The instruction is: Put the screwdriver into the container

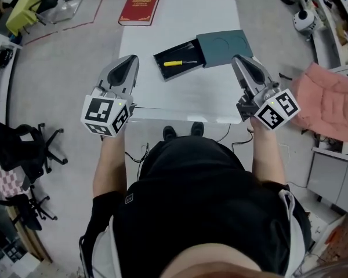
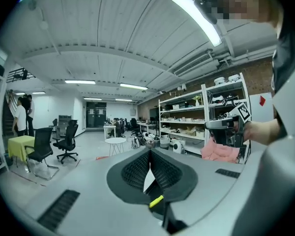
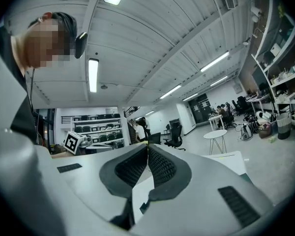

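In the head view the screwdriver [image 1: 180, 63], slim, stiff and probably light, with a yellow handle that looks like the best place to hold it, already lies inside the open black container [image 1: 185, 51] at upper centre of the white surface [image 1: 180, 100]. The container's dark lid [image 1: 225, 46] sits just beside it at right, and the left claw [image 1: 132, 59] and right claw [image 1: 239, 59] hover lower down. The left gripper view shows its jaws pressed together at the tips and holding nothing, with the screwdriver glimpsed through the gap beneath. The right gripper view shows its jaws likewise together and empty.

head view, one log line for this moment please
yellow-handled screwdriver: lying inside open black rectangular container | left gripper: shut, empty | right gripper: shut, empty | both clear of container
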Demonstrator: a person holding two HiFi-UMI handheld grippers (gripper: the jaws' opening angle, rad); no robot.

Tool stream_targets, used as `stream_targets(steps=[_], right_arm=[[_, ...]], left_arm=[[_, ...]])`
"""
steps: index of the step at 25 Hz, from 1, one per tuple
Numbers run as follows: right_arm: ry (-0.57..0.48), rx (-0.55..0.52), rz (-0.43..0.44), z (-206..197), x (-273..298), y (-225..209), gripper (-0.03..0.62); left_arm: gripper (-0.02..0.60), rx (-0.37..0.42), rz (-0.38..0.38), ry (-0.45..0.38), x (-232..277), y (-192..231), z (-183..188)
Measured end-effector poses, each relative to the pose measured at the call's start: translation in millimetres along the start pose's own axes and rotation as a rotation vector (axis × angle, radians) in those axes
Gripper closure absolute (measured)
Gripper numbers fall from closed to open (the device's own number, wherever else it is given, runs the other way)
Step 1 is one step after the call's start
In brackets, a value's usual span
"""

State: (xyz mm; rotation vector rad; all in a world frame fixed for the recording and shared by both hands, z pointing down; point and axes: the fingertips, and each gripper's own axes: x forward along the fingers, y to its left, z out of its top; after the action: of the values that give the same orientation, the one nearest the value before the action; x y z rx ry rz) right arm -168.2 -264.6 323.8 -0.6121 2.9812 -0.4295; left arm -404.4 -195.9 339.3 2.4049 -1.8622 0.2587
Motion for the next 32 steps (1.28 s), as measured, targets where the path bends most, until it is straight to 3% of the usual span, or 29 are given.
stream_targets(steps=[7,13,32], right_arm=[[0.006,-0.044,-0.058,-2,22,34,0.563],[-0.036,-0.077,-0.109,13,26,39,0.563],[-0.077,-0.141,-0.140,34,-29,0,0.565]], left_arm=[[0.565,-0.055,0.052,-0.041,-44,56,-11],[0.565,-0.065,0.080,-0.068,-54,80,-11],[0.565,-0.046,0.139,-0.084,-33,46,16]])
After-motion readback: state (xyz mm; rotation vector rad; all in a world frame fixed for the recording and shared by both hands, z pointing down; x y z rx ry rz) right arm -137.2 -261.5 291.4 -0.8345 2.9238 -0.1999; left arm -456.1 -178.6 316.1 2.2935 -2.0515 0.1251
